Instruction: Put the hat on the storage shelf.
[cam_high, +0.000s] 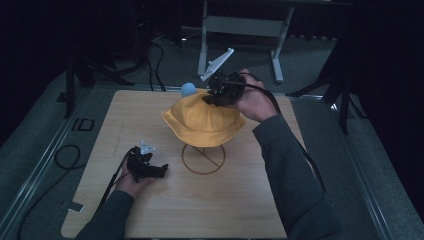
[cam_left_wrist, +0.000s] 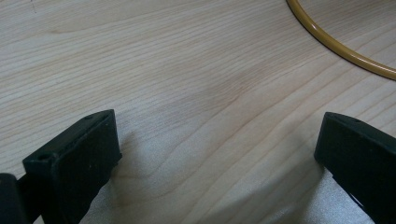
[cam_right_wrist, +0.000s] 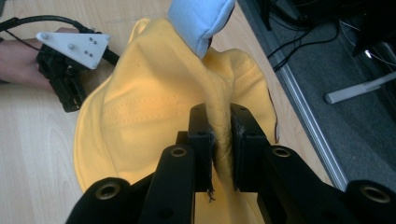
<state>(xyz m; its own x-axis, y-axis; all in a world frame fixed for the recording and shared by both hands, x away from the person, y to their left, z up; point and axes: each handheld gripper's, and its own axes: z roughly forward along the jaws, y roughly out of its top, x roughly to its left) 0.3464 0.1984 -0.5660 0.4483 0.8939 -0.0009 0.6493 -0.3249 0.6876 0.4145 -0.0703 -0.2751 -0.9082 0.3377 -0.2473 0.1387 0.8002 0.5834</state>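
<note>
Sitting over a stand near the middle of the tabletop, toward its far edge: a yellow bucket hat (cam_high: 202, 120), brim down, crown bunched up on the far right side. Pinched at that crown by the right gripper (cam_high: 216, 95), jaws closed on a raised fold of yellow fabric; seen up close in the right gripper view as a ridge of hat (cam_right_wrist: 154, 116) squeezed between the two black pads (cam_right_wrist: 201, 135), stitching lines running across the cloth to the left. Poking up from behind the hat's far side, a pale blue rounded padded top (cam_high: 188, 89), soft-looking and fabric-covered in the right gripper view (cam_right_wrist: 201, 18), touching the hat's upper edge. Below the hat on the wood, a round yellow wire ring base (cam_high: 203, 159) with a thin spoke across it, lying flat just toward the near edge from the brim.

Resting low near the left half of the tabletop, just left of the ring: the left gripper (cam_high: 161, 171), held by a hand (cam_high: 131, 182), grey three-cornered plate on top, cable trailing toward the near left corner. Jaws spread wide in the left gripper view, nothing between them but bare light wood grain (cam_left_wrist: 187, 93), a curve of the yellow ring (cam_left_wrist: 341, 49) crossing the upper right corner.

Beyond the far edge, grey carpet and a pale metal table frame (cam_high: 240, 30).
</note>
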